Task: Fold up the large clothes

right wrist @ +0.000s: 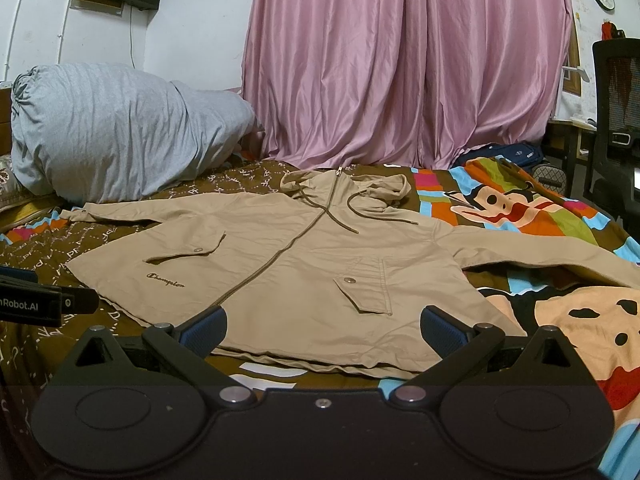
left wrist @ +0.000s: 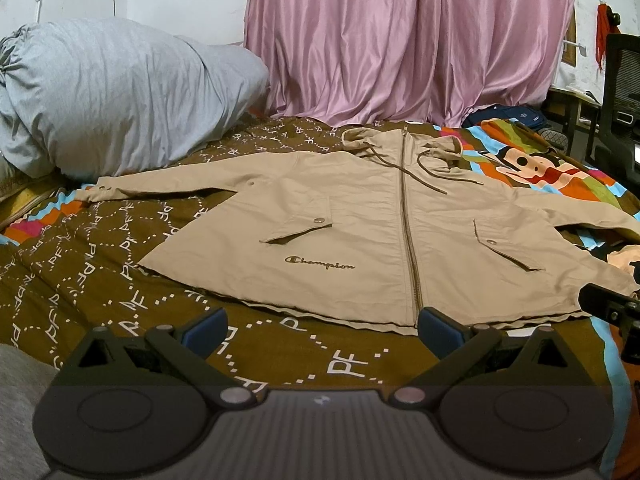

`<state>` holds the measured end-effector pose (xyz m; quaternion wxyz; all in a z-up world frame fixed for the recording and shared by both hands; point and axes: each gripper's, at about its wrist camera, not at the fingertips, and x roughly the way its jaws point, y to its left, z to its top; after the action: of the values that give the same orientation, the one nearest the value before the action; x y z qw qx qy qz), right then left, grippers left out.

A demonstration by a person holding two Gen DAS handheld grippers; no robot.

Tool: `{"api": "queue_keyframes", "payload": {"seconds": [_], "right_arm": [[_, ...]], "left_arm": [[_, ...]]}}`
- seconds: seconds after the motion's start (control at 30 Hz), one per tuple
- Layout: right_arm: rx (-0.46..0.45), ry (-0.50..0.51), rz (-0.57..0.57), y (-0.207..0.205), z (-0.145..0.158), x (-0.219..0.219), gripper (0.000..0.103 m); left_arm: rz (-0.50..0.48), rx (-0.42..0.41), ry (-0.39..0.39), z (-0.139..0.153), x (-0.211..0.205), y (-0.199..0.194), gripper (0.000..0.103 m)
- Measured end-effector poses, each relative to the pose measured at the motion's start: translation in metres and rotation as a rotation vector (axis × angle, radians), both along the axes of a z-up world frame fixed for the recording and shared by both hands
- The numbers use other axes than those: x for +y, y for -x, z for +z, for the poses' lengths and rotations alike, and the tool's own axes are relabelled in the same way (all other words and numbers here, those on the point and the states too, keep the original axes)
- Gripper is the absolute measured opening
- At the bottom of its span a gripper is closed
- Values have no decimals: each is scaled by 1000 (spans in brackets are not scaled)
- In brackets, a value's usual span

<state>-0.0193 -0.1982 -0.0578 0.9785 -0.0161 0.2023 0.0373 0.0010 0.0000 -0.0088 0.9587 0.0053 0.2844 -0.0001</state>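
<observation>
A tan hooded zip jacket (left wrist: 352, 216) lies flat and face up on the bed, hood toward the curtain, sleeves spread to both sides, hem toward me; it also shows in the right wrist view (right wrist: 304, 264). My left gripper (left wrist: 322, 326) is open and empty, just above the bedspread in front of the hem's left half. My right gripper (right wrist: 322, 326) is open and empty over the hem's right half. The right gripper's body shows at the right edge of the left wrist view (left wrist: 612, 304).
A brown patterned bedspread (left wrist: 100, 272) with a colourful cartoon print (right wrist: 580, 320) covers the bed. A large grey pillow (left wrist: 104, 96) lies at the back left. Pink curtains (left wrist: 400, 40) hang behind. A black chair (right wrist: 616, 120) and a desk stand at the right.
</observation>
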Motion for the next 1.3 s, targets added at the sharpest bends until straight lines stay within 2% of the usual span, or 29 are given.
{"api": "queue_keyframes", "payload": {"seconds": [0.57, 0.93, 1.3], "right_arm": [[4, -1, 0, -2, -1, -1, 102], [61, -16, -40, -11, -12, -5, 102], [107, -35, -107, -16, -7, -15, 103]], "left_arm": [[0, 4, 1, -2, 0, -1, 102], [6, 46, 8, -6, 0, -5, 102], [3, 73, 13, -5, 1, -8, 102]]}}
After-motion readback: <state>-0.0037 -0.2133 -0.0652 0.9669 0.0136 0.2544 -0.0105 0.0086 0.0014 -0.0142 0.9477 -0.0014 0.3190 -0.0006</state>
